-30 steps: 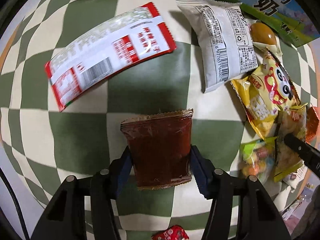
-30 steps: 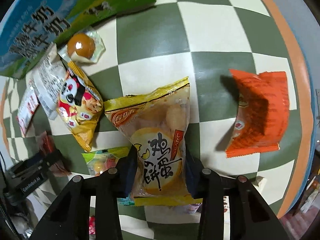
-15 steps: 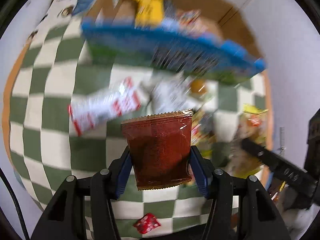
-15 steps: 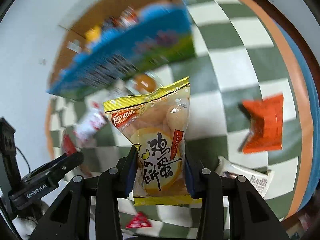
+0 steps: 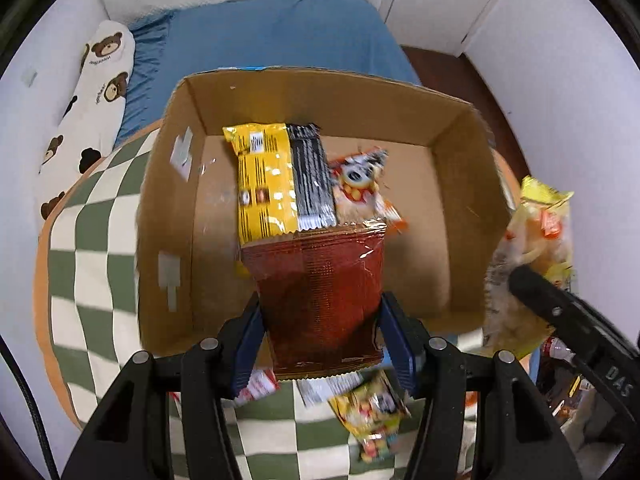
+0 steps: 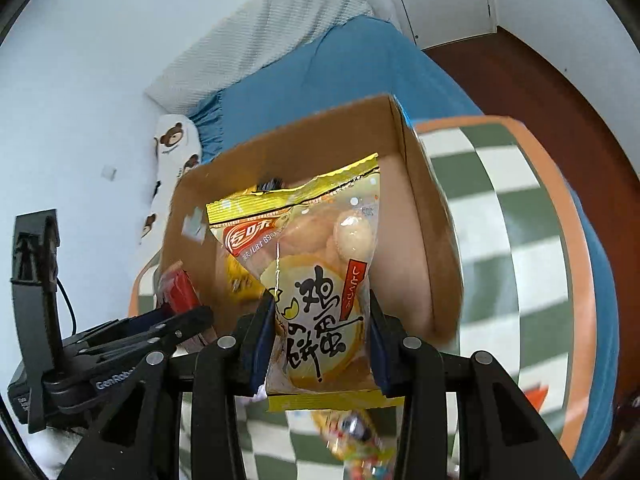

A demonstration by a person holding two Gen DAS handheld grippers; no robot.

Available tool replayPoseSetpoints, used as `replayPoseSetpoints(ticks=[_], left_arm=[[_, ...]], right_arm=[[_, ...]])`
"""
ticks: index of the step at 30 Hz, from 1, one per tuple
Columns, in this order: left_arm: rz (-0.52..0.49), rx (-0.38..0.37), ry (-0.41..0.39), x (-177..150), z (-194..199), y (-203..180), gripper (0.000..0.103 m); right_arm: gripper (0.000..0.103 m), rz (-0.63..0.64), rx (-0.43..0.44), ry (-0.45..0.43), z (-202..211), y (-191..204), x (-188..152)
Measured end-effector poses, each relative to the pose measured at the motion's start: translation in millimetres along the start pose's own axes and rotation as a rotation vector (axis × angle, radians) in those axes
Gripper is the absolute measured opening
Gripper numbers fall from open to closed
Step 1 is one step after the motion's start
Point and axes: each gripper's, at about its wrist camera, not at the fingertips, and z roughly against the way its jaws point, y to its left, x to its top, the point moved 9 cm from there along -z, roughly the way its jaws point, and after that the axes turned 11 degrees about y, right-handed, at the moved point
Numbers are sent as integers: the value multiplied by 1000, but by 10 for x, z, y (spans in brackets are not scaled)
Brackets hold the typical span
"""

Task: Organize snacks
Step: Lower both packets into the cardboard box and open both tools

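My left gripper [image 5: 322, 332] is shut on a dark red snack packet [image 5: 320, 292] and holds it above the near wall of an open cardboard box [image 5: 168, 208]. The box holds a yellow packet [image 5: 262, 184], a black packet [image 5: 312, 180] and a panda-print packet [image 5: 360, 184]. My right gripper [image 6: 322, 344] is shut on a yellow egg-cracker bag [image 6: 316, 292], held in front of the same box [image 6: 424, 216]. That bag also shows at the right edge of the left wrist view [image 5: 540, 232]. The left gripper also shows at the lower left of the right wrist view [image 6: 176, 320].
Several loose snack packets [image 5: 372, 412] lie on the green-and-white checked cloth [image 5: 92, 280] below the grippers. A blue bed [image 5: 272, 36] and a bear-print pillow [image 5: 96, 92] lie behind the box. An orange packet [image 6: 534, 396] lies at the right.
Both grippers have lifted their packets off the cloth and swung up to the cardboard box. The view now looks down into the box instead of at the table.
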Motion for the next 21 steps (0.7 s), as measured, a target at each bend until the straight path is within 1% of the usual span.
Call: replayPoseSetpoints(ticks=[4, 9, 11, 12, 13, 14, 17, 20, 21], left_arm=[[17, 19, 86, 283, -408, 116, 54], [32, 40, 160, 371, -785, 215, 54], [44, 49, 179, 378, -901, 255, 54], [56, 51, 186, 379, -944, 278, 56], [84, 40, 200, 378, -1002, 319, 59], [96, 31, 204, 387, -1030, 336, 59], [127, 13, 178, 427, -1045, 404, 60], [137, 17, 155, 430, -1011, 444, 61], [143, 25, 141, 428, -984, 466, 62]], right_arm=[[43, 3, -60, 15, -252, -8, 413], [43, 1, -112, 56, -629, -75, 804], [46, -2, -120, 65, -774, -111, 926], [63, 3, -129, 79, -860, -132, 975], [75, 1, -127, 92, -930, -152, 1003], [89, -1, -133, 93, -966, -172, 1022], [89, 16, -155, 109, -1051, -208, 1027], [90, 38, -182, 111, -1071, -228, 1005], [92, 40, -184, 115, -1076, -238, 994]])
